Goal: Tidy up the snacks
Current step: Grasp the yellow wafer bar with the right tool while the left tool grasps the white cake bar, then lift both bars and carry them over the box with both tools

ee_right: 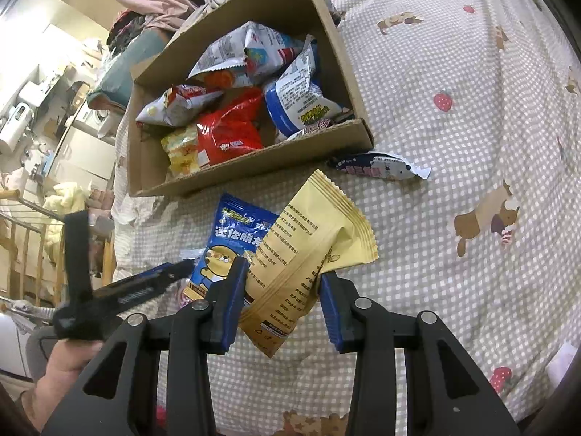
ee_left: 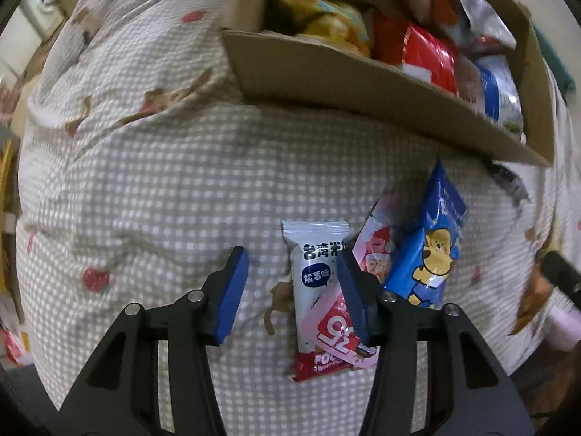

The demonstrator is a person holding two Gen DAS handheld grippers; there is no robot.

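Checked bedding with strawberry and puppy prints point(ee_right: 454, 83) covers the bed that carries everything. Right claw point(ee_right: 279, 290) grips a yellow snack pouch point(ee_right: 312, 254), its blue pads pressed on the pouch's lower half, which hangs tilted clear above the bedding. Left claw point(ee_left: 294, 287) stands part-open over a small pile of loose snacks: a white bar wrapper point(ee_left: 312, 265) lies between the fingers, the right pad rests at its edge, and the left pad stands apart from it (no pad pressure is visible). A pink packet point(ee_left: 341, 323) lies partly over the white wrapper, and a blue packet with a cartoon dog point(ee_left: 432, 250) lies touching the pile on its far side. A dark wrapped bar point(ee_right: 381, 167) lies alone just beside the corner of the cardboard box point(ee_right: 254, 167).

Open bedding extends to the right of the box and the pile. The bed edge falls away on the left in the right wrist view, toward cluttered furniture.

The box holds a red bag point(ee_right: 228, 134), a yellow packet point(ee_right: 181, 152), a blue-and-white bag point(ee_right: 301, 98) and silver-white bags point(ee_right: 250, 51), piled loosely.
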